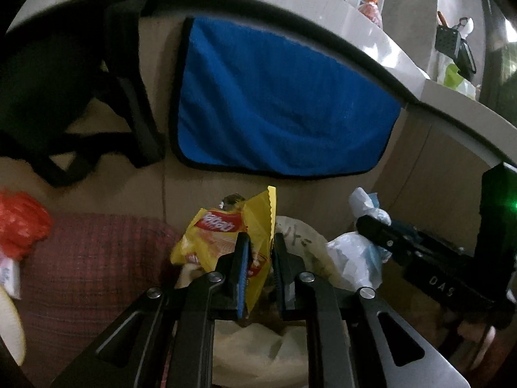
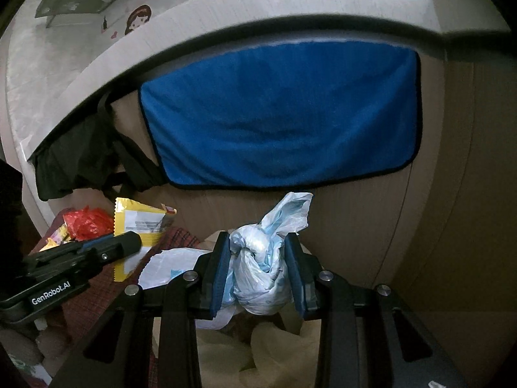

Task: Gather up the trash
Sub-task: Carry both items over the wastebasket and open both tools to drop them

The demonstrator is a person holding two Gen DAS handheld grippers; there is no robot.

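My left gripper (image 1: pixel 261 242) is shut on a yellow snack wrapper (image 1: pixel 223 236) with a red logo, held just above a cream plastic bag (image 1: pixel 258 352). The wrapper also shows in the right wrist view (image 2: pixel 139 223), with the left gripper (image 2: pixel 106 252) beside it. My right gripper (image 2: pixel 257 245) is shut on a knotted white and pale blue plastic bag (image 2: pixel 261 265) above the same cream bag (image 2: pixel 274 342). In the left wrist view the right gripper (image 1: pixel 374 226) holds that white bag (image 1: pixel 349 255) at the right.
A blue cloth (image 1: pixel 278 97) hangs from a grey table edge (image 1: pixel 371 32) against a cardboard panel (image 2: pixel 371 213). A black strapped bag (image 1: pixel 64 97) hangs at the left. A red plastic bag (image 1: pixel 19 220) lies on a dark red checked fabric (image 1: pixel 97 258).
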